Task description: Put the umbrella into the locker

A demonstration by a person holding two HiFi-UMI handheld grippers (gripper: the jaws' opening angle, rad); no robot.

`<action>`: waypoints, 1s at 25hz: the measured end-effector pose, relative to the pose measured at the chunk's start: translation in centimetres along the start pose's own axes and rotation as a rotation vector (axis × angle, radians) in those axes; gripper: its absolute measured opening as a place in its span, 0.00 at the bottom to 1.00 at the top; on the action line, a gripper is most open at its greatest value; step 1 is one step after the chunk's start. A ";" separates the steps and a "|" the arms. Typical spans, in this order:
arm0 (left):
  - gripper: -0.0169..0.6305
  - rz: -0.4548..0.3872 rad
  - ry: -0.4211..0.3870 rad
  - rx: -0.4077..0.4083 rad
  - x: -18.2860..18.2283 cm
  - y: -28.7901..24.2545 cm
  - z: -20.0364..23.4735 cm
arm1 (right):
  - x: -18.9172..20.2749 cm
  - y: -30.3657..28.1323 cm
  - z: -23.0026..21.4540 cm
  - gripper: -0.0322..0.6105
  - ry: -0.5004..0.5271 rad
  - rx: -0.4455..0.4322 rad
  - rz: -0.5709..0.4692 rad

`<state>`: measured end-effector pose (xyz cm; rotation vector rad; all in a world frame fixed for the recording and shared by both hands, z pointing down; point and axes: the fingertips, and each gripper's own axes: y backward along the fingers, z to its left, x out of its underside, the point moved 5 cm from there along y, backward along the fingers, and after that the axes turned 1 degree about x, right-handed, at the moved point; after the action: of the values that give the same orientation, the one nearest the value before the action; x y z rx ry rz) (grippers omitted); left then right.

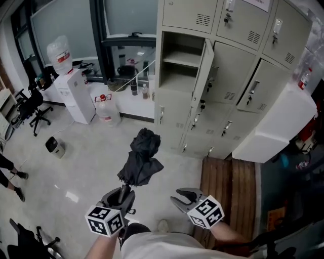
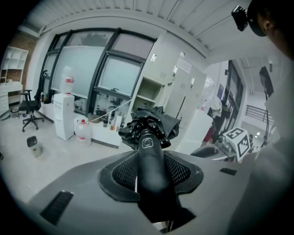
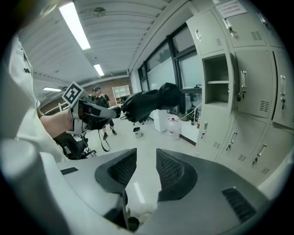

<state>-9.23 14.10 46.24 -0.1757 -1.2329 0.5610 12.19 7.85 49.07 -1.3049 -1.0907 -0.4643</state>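
Between the jaws of the left gripper sits the handle of the umbrella, clamped. Its black folded canopy points out above the floor, well short of the locker. That locker stands open ahead, its door swung right. Beside the left one, the right gripper holds nothing, its jaws narrowly apart.

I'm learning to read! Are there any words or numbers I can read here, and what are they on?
No word or number here can be read.
Paper sign on the lockers: print too blurred to read.
Umbrella handle: a square emblem, no letters.
Marker cubes: black-and-white squares only.
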 end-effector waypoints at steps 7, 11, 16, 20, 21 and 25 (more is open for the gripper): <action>0.28 -0.018 -0.047 0.077 -10.2 -9.1 2.8 | -0.1 -1.3 -6.2 0.22 -0.119 0.072 0.011; 0.28 -0.040 -0.083 0.127 -15.9 -14.9 5.7 | -2.1 -4.2 -9.3 0.22 -0.157 0.114 0.000; 0.28 -0.029 -0.129 0.187 -23.3 -21.5 8.5 | -7.0 -7.4 -12.7 0.22 -0.194 0.157 -0.036; 0.28 -0.039 -0.169 0.227 -29.0 -26.3 9.7 | -9.8 -9.5 -14.5 0.22 -0.220 0.204 -0.064; 0.28 -0.047 -0.178 0.235 -30.2 -27.5 9.8 | -10.2 -9.9 -14.9 0.22 -0.232 0.213 -0.073; 0.28 -0.073 -0.196 0.245 -34.4 -32.6 9.5 | -11.0 -10.5 -16.5 0.22 -0.271 0.228 -0.079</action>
<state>-15.37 -32.29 34.19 0.1338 -1.3423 0.6717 4.92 -13.28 47.22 -1.1464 -1.3827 -0.2161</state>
